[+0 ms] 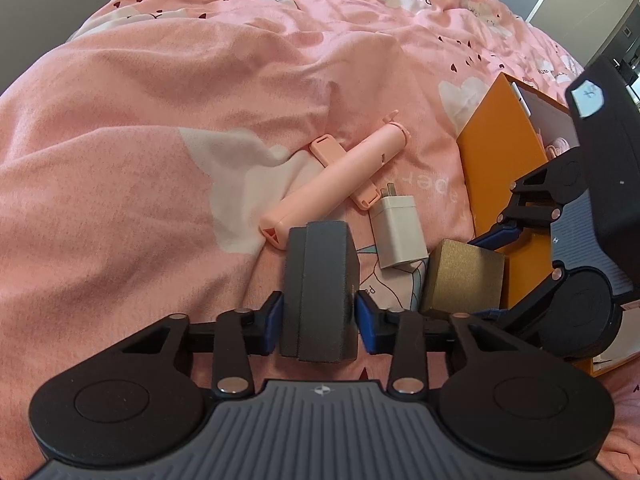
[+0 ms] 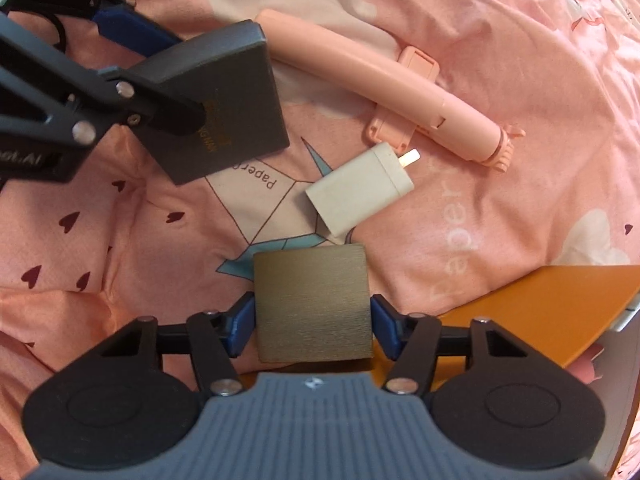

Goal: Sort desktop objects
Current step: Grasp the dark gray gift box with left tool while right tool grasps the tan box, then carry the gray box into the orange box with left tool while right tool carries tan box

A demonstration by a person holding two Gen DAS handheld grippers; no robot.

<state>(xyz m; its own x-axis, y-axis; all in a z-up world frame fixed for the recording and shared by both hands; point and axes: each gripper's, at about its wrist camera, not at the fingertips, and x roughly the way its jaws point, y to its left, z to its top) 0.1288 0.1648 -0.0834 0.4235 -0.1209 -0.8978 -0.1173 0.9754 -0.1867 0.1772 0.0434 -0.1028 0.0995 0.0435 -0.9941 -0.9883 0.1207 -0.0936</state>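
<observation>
On a bed spread with a pink quilt [image 1: 160, 128] printed with paper cranes and small dark hearts, two hand-held grippers work side by side over a small scatter of objects. The left gripper [image 1: 319, 308] stands with its blue pads against the two narrow sides of a dark grey box [image 1: 320, 280], set on edge between them; in the right wrist view the same box [image 2: 224, 100] shows a flat face with gold lettering, too blurred to read, and the tool's black linkage lies across it. The right gripper [image 2: 312, 322], pointing almost straight down, has its jaws spread wide, a blue pad at each side of a gold box [image 2: 312, 300] with a brushed finish; whether the pads press on it or only flank it cannot be told. The gold box [image 1: 464, 276] rests on the quilt right beside an orange box [image 1: 504, 152], open-topped, whose orange wall [image 2: 540, 304] runs along the lower right of the right wrist view. Just above the gold box lies a white charger plug [image 2: 356, 192], prongs pointing up and right. Next beyond it a long pink stick-shaped gadget [image 2: 372, 80] lies slantwise across a flat pink clip piece [image 2: 416, 60], its lower end near the grey box
</observation>
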